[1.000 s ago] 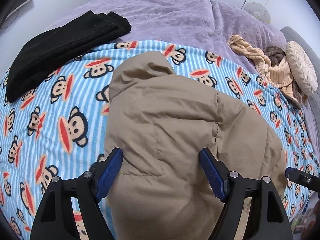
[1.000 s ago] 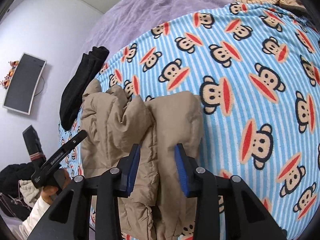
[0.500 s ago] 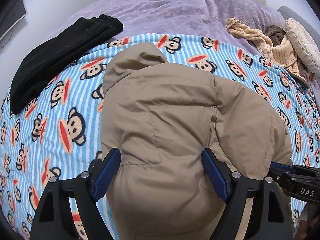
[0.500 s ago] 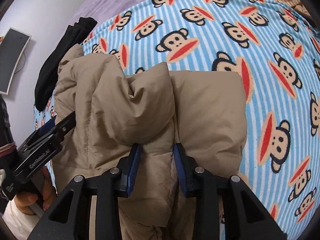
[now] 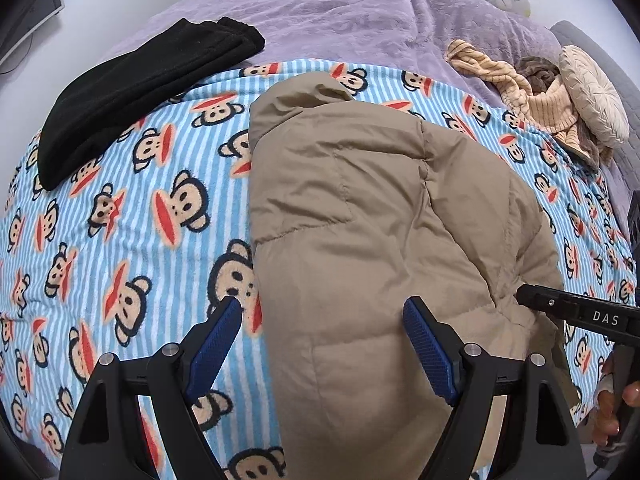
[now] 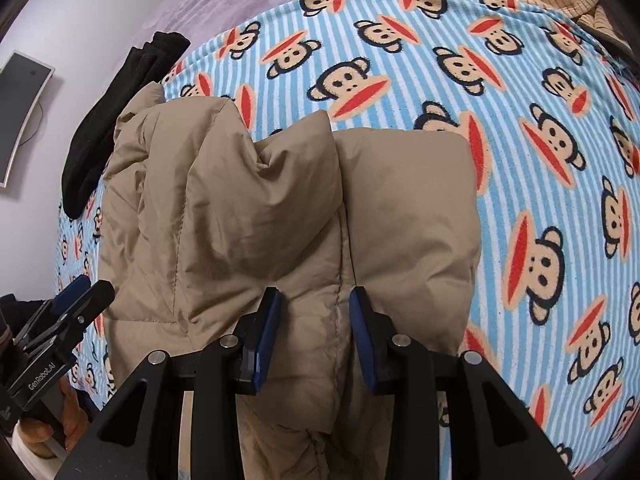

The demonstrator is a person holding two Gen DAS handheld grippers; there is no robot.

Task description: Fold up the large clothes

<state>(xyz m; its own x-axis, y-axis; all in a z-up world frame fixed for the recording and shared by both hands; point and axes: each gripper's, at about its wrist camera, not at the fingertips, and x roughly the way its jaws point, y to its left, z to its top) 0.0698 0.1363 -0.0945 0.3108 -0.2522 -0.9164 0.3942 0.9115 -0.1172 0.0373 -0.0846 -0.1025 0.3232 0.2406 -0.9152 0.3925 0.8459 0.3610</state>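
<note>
Jacket, tan, puffy and quilted, lies folded on a striped fleece blanket. Left gripper is spread wide over its near edge, not pinching. Right gripper clamps a thick fold.

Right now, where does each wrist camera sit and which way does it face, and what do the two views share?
Left wrist: on the left gripper, angled down at the tan jacket; jaws wide apart, right gripper tip and fingers at right.
Right wrist: on the right gripper, angled down, pads pinching a jacket fold; left gripper at lower left.
Shared: jacket, monkey blanket, black garment.
</note>
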